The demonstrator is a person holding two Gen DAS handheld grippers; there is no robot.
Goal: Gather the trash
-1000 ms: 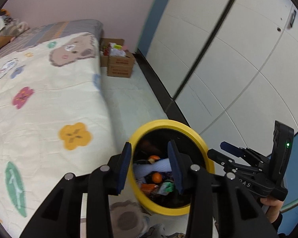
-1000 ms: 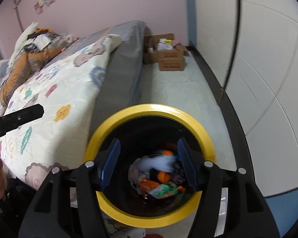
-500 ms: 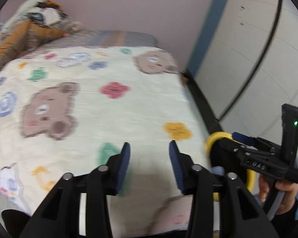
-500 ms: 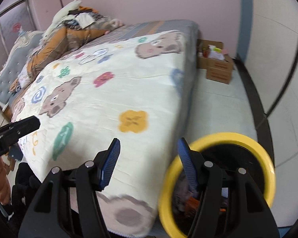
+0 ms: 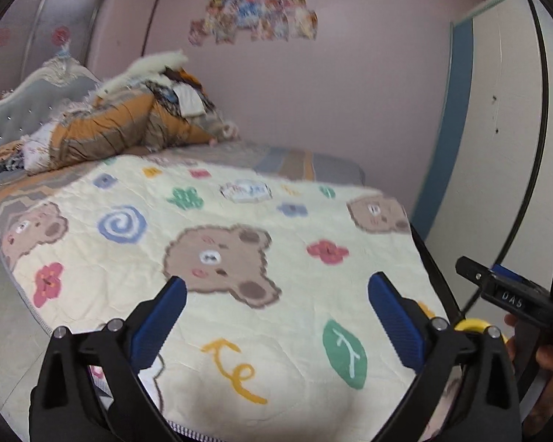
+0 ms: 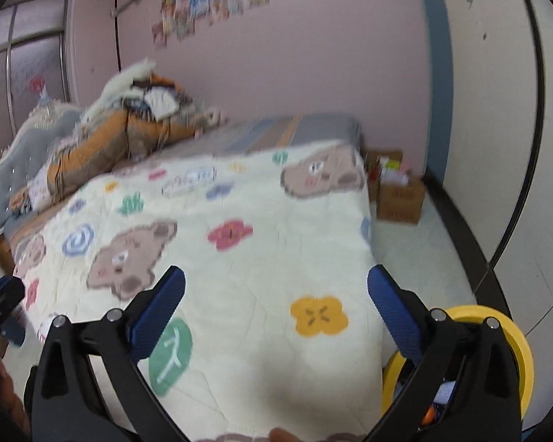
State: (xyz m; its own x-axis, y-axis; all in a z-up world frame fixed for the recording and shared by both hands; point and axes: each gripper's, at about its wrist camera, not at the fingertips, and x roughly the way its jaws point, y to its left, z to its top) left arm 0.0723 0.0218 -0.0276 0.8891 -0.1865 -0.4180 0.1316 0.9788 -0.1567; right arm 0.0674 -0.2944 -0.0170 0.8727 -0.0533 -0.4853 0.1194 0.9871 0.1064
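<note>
- I am holding the left gripper (image 5: 276,316) above the foot of the bed, and its blue-padded jaws are opening wide with nothing between them.
- My right gripper (image 6: 276,313) is doing likewise: its jaws are spreading apart, released, with only the quilt showing in the gap.
- Both are pointing across a cream quilted bedspread printed with brown bears, flowers and leaves (image 5: 276,258), which is covering most of the bed.
- The round black trash bin with the yellow rim (image 6: 512,335) is standing on the pale floor just beside the bed's near corner, at the lower right of the right wrist view; the right jaw arm is partly hiding it.
- Inside the bin I am making out bits of orange and pale blue rubbish (image 6: 437,405), though it is too blurred to name.
- In the left wrist view only a sliver of that yellow rim (image 5: 472,326) is peeking out behind the right jaw arm.
- A hand (image 5: 549,364) is gripping the right gripper's black handle at the right edge of the left view.
- A heap of orange and white bedding (image 5: 125,125) is lying at the head of the bed against the grey tufted headboard (image 5: 22,107).
- A brown cardboard box filled with small items (image 6: 398,191) is sitting on the floor beyond the bed, near the pink wall.
</note>
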